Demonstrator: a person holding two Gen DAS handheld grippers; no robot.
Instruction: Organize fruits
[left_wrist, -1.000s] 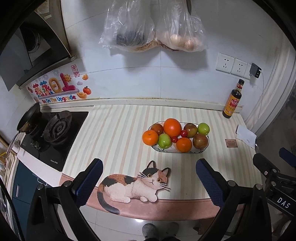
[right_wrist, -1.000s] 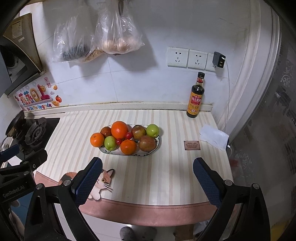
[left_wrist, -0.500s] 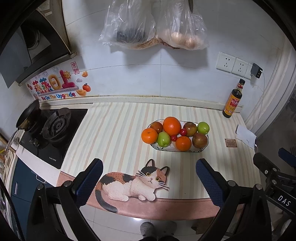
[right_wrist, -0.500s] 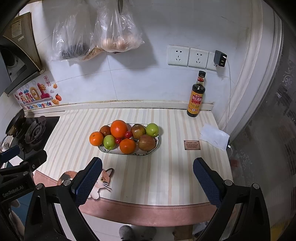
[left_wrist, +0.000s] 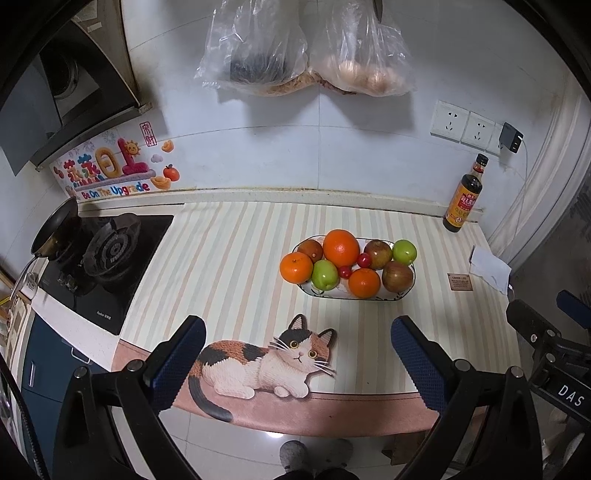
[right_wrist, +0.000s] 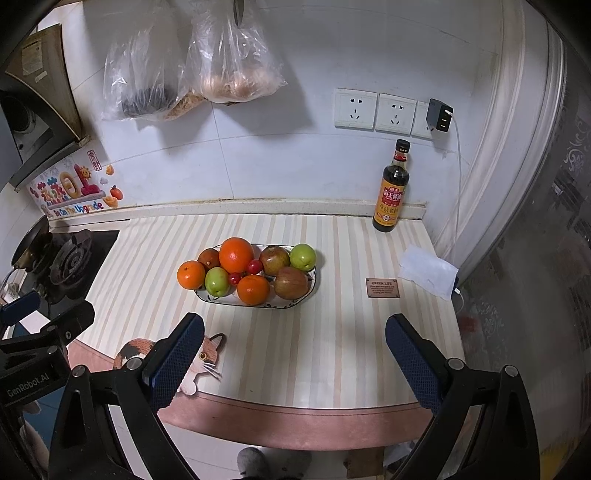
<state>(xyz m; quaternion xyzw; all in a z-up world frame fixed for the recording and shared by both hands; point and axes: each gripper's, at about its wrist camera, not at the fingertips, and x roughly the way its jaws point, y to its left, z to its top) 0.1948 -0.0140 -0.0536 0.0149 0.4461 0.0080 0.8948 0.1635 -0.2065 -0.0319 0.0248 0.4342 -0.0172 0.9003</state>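
An oval patterned fruit plate (left_wrist: 395, 296) (right_wrist: 308, 290) stands mid-counter, piled with oranges (left_wrist: 340, 247) (right_wrist: 236, 254), green apples (left_wrist: 325, 274) (right_wrist: 303, 256), reddish apples (left_wrist: 397, 276) (right_wrist: 291, 283) and small red cherry tomatoes (left_wrist: 364, 260) (right_wrist: 254, 266). One orange (left_wrist: 296, 267) (right_wrist: 191, 274) sits at the plate's left end. My left gripper (left_wrist: 297, 334) is open and empty, held over the counter's front edge. My right gripper (right_wrist: 294, 332) is open and empty too, in front of the plate.
A striped mat (left_wrist: 229, 258) with a cat picture (left_wrist: 266, 360) covers the counter. A gas stove (left_wrist: 107, 254) with a pan (left_wrist: 55, 230) is at left. A sauce bottle (right_wrist: 393, 188), a white cloth (right_wrist: 428, 273) and a small card (right_wrist: 382, 287) lie at right. Plastic bags (left_wrist: 306, 48) hang on the wall.
Both grippers have drifted slightly, so the scene has shifted a little in the views. Nothing was taken hold of or moved on the counter.
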